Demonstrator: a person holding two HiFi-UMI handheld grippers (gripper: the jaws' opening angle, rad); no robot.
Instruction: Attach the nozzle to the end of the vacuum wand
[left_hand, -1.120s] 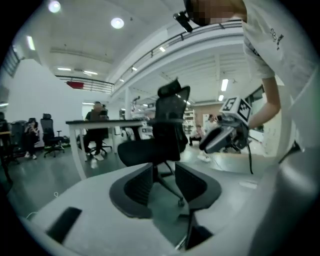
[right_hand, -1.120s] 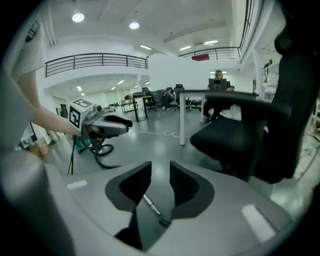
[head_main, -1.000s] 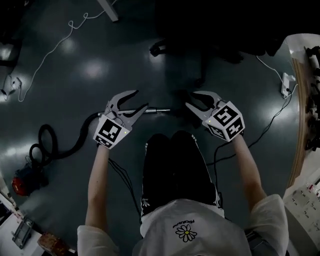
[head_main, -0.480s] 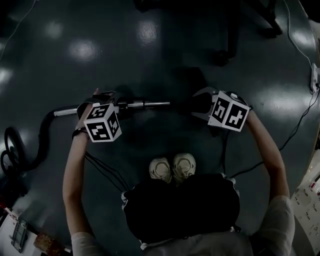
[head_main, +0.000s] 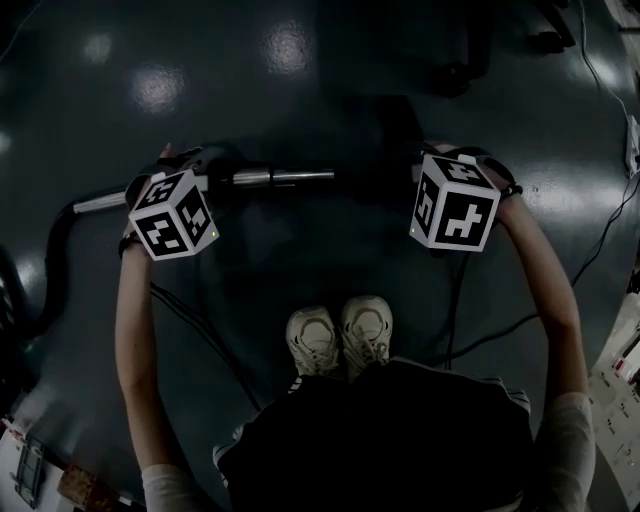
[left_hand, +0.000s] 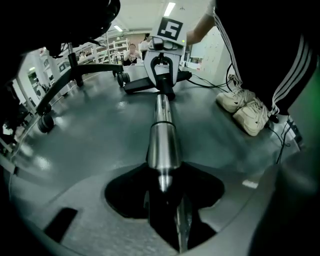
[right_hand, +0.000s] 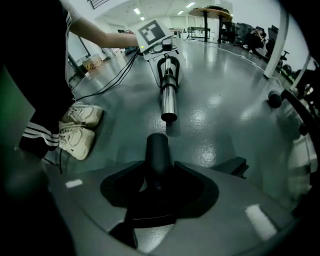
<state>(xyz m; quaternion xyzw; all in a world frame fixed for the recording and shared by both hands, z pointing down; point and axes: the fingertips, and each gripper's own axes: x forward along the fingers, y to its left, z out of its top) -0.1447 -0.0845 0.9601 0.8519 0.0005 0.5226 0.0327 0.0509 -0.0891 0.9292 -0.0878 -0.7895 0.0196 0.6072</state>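
Observation:
The vacuum wand (head_main: 275, 178), a shiny metal tube, lies level on the dark floor with its open end (right_hand: 169, 117) towards the nozzle. My left gripper (head_main: 195, 172) points down over the wand's thick collar (left_hand: 162, 145). Its jaws have just been closing; the wand runs between them with dark gaps on both sides, so they stand open. The black nozzle neck (right_hand: 157, 150) sits between the jaws of my right gripper (right_hand: 157, 170). These have just been opening and stand open round it. A short gap of floor separates neck and wand end.
A black hose (head_main: 55, 235) runs off left from the wand. White shoes (head_main: 340, 335) stand just behind the wand. Office chair legs with castors (left_hand: 75, 70) lie beyond the nozzle. Cables (head_main: 590, 70) trail at the far right.
The person has crouched and both grippers have dropped to the floor. The left one now straddles the wand and the right one straddles the nozzle neck, both pointing down.

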